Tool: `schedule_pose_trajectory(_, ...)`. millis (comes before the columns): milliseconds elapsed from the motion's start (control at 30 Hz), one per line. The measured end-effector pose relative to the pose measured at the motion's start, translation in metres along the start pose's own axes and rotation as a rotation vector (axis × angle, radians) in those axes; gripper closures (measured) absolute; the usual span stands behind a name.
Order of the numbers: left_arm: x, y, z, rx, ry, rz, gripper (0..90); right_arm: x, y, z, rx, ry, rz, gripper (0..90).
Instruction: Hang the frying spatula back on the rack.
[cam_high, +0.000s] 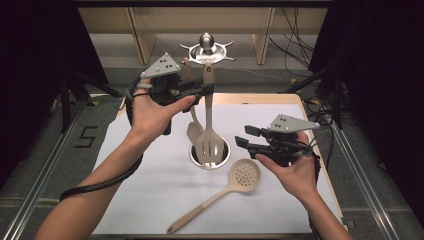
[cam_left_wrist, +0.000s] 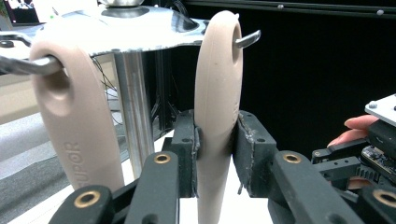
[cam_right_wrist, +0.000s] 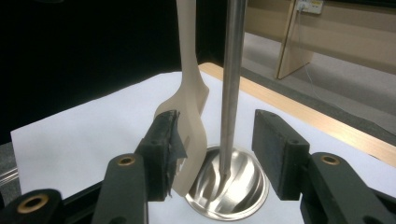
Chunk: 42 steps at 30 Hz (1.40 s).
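White-covered table (cam_high: 150, 200), dark room behind. Rack (cam_high: 206, 50) stands mid-table toward the far edge — two utensils hang on its hooks. Left gripper (cam_high: 206, 90) clamps the turner (cam_left_wrist: 217, 93) handle just under its hook. Right gripper (cam_high: 245, 136) open, near the rack base. Skimmer (cam_high: 235, 181) lies near the front edge.

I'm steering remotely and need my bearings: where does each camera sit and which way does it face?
High view: above the person's side, looking down on the table; both forearms show.
Left gripper view: rides the left gripper, facing the rack's hooks; its fingers clamp the slotted turner.
Right gripper view: rides the right gripper, facing the rack's steel base, fingers open.
All share the turner.
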<state>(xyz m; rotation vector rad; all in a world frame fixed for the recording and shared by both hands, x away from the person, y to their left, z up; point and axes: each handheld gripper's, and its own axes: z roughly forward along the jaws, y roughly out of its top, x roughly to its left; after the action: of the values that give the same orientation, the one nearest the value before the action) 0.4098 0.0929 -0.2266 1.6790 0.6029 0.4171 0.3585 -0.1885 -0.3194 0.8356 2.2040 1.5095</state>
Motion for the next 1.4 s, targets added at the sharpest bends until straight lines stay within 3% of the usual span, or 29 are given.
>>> schedule_pose_trajectory(67, 0.0, -0.001, 0.0, 0.0, 0.003, 0.0, 70.7, -0.001, 0.0, 0.001, -0.012, -0.004, -0.015, 51.4)
schedule_pose_trajectory(233, 0.001, -0.003, 0.001, -0.003, 0.007, 0.001, 70.6, 0.0, 0.0, 0.001, -0.009, 0.006, 0.002, 51.2)
schedule_pose_trajectory(333, 0.005, -0.002, 0.001, -0.004, 0.016, 0.073, 70.6, -0.001, -0.001, 0.001, -0.01, -0.012, -0.009, 51.0)
schedule_pose_trajectory(567, 0.004, -0.004, 0.001, -0.014, 0.028, 0.097, 69.6, 0.0, -0.001, 0.001, -0.002, -0.003, 0.001, 50.9)
schedule_pose_trajectory(600, -0.001, -0.007, 0.002, -0.016, 0.029, 0.035, 68.8, 0.0, -0.001, 0.001, -0.001, -0.004, 0.002, 50.9)
schedule_pose_trajectory(733, -0.002, -0.011, 0.0, -0.02, 0.037, 0.043, 62.3, -0.001, -0.002, 0.001, 0.009, -0.006, -0.009, 50.8)
schedule_pose_trajectory(800, -0.002, -0.013, -0.003, -0.024, 0.037, 0.041, 58.7, 0.0, -0.003, 0.001, 0.009, -0.011, 0.024, 50.8)
schedule_pose_trajectory(967, -0.004, -0.017, -0.01, -0.031, 0.044, 0.054, 54.9, -0.003, -0.003, 0.001, 0.017, -0.024, 0.004, 51.8)
schedule_pose_trajectory(1033, -0.009, -0.02, -0.015, -0.026, 0.045, 0.014, 54.7, -0.003, -0.004, 0.001, 0.017, -0.035, 0.003, 52.9)
schedule_pose_trajectory(1100, -0.008, -0.02, -0.02, -0.04, 0.036, 0.057, 55.2, -0.005, -0.004, 0.0, 0.024, -0.031, -0.007, 53.9)
schedule_pose_trajectory(1200, -0.009, -0.021, -0.029, -0.056, 0.029, 0.081, 59.6, -0.005, -0.005, -0.002, 0.05, -0.047, 0.007, 57.4)
schedule_pose_trajectory(1267, -0.009, -0.022, -0.035, -0.059, 0.029, 0.084, 63.3, -0.008, -0.006, -0.002, 0.057, -0.057, -0.017, 60.4)
schedule_pose_trajectory(1367, -0.006, -0.024, -0.043, -0.066, 0.035, 0.08, 69.1, -0.008, -0.009, -0.003, 0.066, -0.081, 0.01, 64.5)
schedule_pose_trajectory(1400, -0.005, -0.024, -0.045, -0.069, 0.037, 0.079, 71.0, -0.009, -0.01, -0.003, 0.091, -0.072, -0.01, 66.3)
